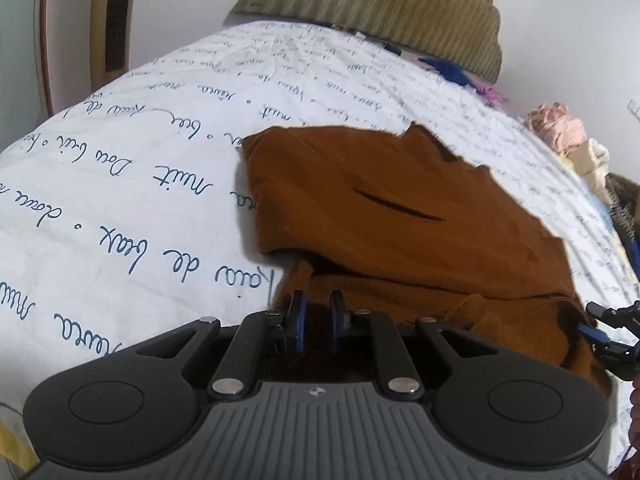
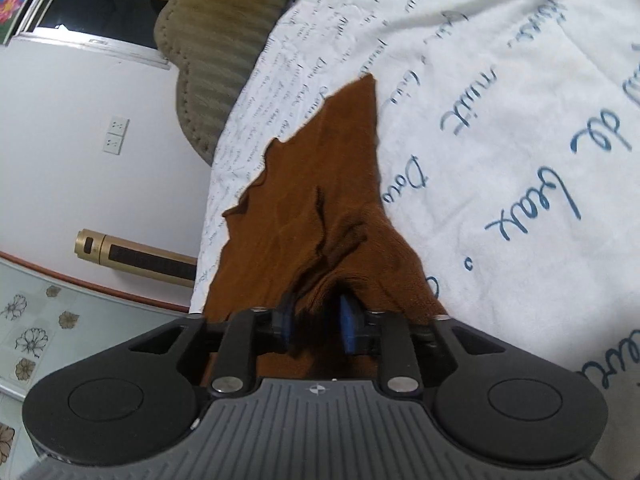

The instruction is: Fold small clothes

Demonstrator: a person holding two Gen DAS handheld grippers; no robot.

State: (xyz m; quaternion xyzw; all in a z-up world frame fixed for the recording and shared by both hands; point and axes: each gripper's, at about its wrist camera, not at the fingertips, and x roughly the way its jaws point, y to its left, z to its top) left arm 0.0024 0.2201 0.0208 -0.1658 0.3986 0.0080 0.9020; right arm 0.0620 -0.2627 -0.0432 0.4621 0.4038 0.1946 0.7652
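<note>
Left gripper (image 1: 317, 322) jaws nearly closed, narrow gap, brown cloth beneath them; grip on it unclear. Right gripper (image 2: 317, 322) jaws parted, brown garment (image 2: 320, 208) bunched between, pads not pressing. Garment lies on white bedsheet (image 1: 120, 200) with blue script, far flap folded over. Bare sheet wide around garment. Clothes pile (image 1: 568, 136) at bed's edge. Headboard (image 1: 380, 4) beyond.

Bedsheet (image 1: 120, 200) script reads "nuit" and "de".
</note>
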